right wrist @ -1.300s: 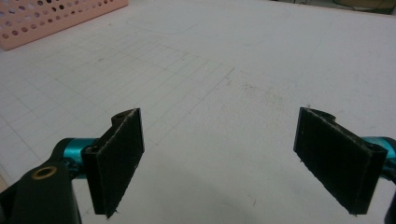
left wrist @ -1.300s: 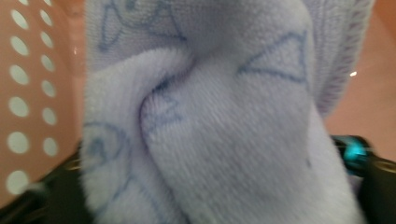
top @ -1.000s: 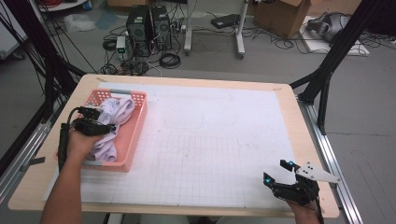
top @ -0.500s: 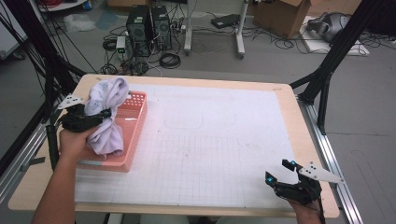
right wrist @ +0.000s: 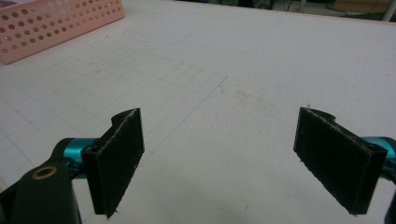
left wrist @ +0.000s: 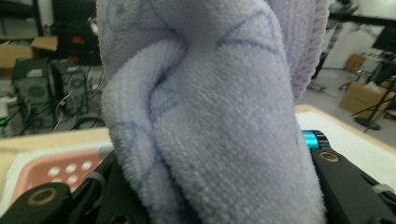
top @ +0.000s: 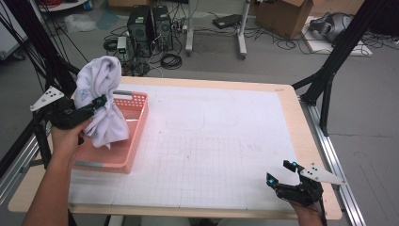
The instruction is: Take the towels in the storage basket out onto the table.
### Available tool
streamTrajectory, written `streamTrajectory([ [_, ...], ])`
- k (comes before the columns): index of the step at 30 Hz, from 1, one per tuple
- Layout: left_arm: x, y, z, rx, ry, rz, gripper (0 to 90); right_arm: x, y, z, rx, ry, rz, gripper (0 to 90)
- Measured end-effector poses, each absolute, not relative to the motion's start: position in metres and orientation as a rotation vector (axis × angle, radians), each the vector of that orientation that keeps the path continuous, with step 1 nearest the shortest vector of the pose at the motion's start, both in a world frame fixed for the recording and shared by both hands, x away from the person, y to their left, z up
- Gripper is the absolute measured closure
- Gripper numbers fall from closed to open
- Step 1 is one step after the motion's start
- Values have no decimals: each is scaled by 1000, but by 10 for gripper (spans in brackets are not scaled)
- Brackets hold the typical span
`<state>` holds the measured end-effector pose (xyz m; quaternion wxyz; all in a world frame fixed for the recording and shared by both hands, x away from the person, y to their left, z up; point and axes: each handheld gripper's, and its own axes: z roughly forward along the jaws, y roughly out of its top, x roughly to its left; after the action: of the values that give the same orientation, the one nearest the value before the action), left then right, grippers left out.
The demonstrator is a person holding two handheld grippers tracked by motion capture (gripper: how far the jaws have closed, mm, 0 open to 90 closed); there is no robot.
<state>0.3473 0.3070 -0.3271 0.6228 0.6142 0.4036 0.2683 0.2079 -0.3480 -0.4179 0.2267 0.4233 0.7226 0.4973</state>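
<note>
white gridded table mat (top: 221, 141) bare in the middle. pink perforated plastic basket (top: 134, 127) at the left edge, now emptied. pale lilac terry towel with blue print (top: 101, 101) up out of it since a second ago, hanging bunched over the basket. left gripper (top: 96, 104) half-closed, clamped on the towel. right gripper (top: 282, 175) parked near corner, wide open, empty. likely next: carry towel onto the mat.

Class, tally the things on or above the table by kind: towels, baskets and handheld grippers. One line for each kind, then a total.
Towels: 1, the pale lilac towel
Baskets: 1, the pink basket
Grippers: 2, the left gripper and the right gripper
Total: 4
</note>
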Motion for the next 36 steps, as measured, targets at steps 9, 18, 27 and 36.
streamTrajectory([
  [9, 334, 286, -290, 1384, 784, 594, 557, 209, -345, -418, 1146, 2013, 1368, 147],
  [18, 326, 255, -265, 1382, 651, 538, 556, 210, -344, -418, 1131, 2023, 1368, 147],
  [27, 324, 202, -254, 1415, 509, 449, 555, 210, -343, -418, 1123, 2026, 1371, 147],
  [36, 330, 139, -265, 1468, 415, 363, 555, 211, -343, -418, 1123, 2030, 1369, 147],
])
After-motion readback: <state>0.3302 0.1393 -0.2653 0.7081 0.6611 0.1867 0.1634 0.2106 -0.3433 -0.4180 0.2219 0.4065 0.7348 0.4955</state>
